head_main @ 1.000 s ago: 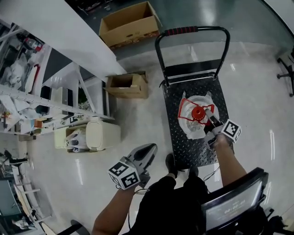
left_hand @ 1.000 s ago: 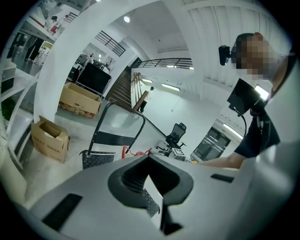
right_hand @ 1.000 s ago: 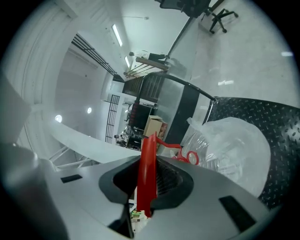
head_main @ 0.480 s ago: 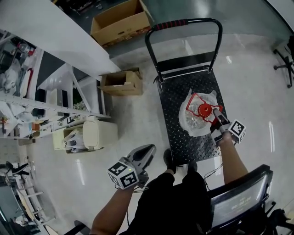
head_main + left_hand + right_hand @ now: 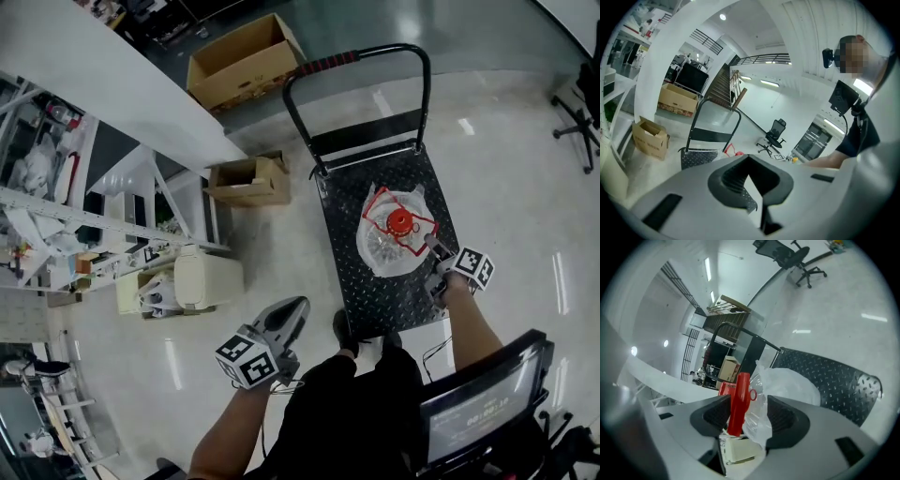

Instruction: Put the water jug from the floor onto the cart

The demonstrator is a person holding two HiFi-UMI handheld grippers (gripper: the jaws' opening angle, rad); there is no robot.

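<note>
The water jug (image 5: 396, 246), clear with a red cap and a red handle frame and wrapped in thin plastic, stands on the black checker-plate cart deck (image 5: 354, 281). My right gripper (image 5: 433, 249) is at the jug's near right side. In the right gripper view its jaws (image 5: 749, 411) are opening. The red handle (image 5: 738, 397) and a fold of plastic (image 5: 757, 420) still stand between the pads, with a gap at the right pad. My left gripper (image 5: 291, 314) hangs over the floor left of the cart, shut and holding nothing (image 5: 752, 176).
The cart's push bar (image 5: 323, 64) rises at the far end. Two cardboard boxes (image 5: 246, 56) (image 5: 251, 180) sit on the floor beyond and left of it. A cream bin (image 5: 202, 279) and shelving (image 5: 56, 216) lie to the left, and an office chair (image 5: 577, 103) at the far right. My feet (image 5: 347, 330) touch the cart's near edge.
My right gripper came down and drew a little toward the cart's near edge with the jug's handle, and its jaws have spread. The left gripper drifted slightly.
</note>
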